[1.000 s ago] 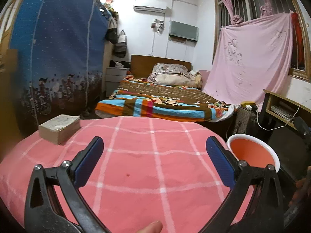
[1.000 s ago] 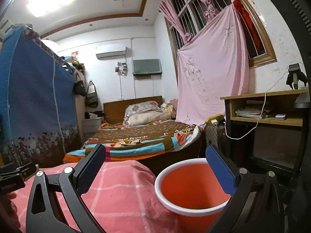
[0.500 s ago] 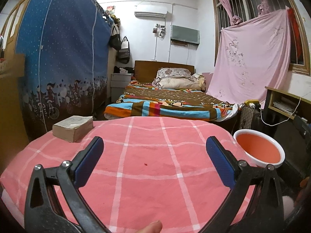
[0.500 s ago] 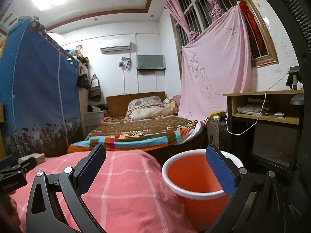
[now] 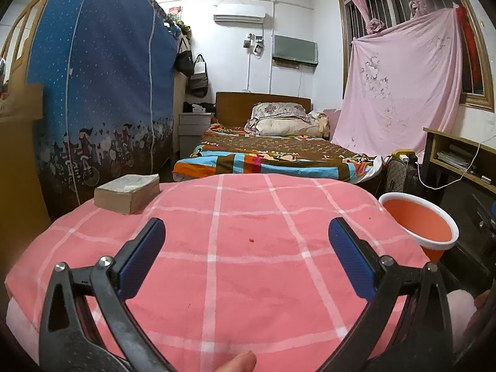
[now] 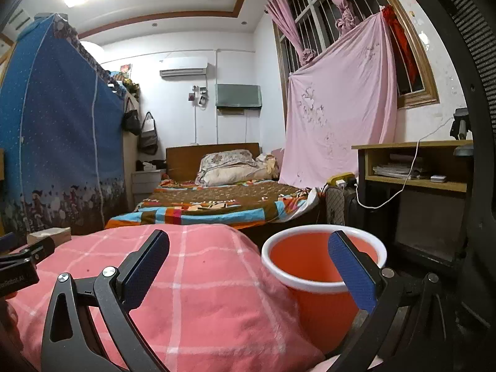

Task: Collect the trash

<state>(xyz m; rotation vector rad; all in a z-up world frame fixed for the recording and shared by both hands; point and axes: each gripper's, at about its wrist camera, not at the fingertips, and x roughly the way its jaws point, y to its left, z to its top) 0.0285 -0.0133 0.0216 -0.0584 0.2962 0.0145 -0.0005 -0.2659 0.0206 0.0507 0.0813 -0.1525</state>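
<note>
Both tongs are spread wide and nothing is held or touched: the left gripper (image 5: 247,235) is kept above the pink checked cloth (image 5: 217,248), and the right gripper (image 6: 248,249) is pointed toward the edge of that cloth and the orange bucket (image 6: 313,266). The bucket, with its white rim, is seen upright just beside the cloth's right edge. A thick book (image 5: 127,192) is lying at the far left of the cloth.
</note>
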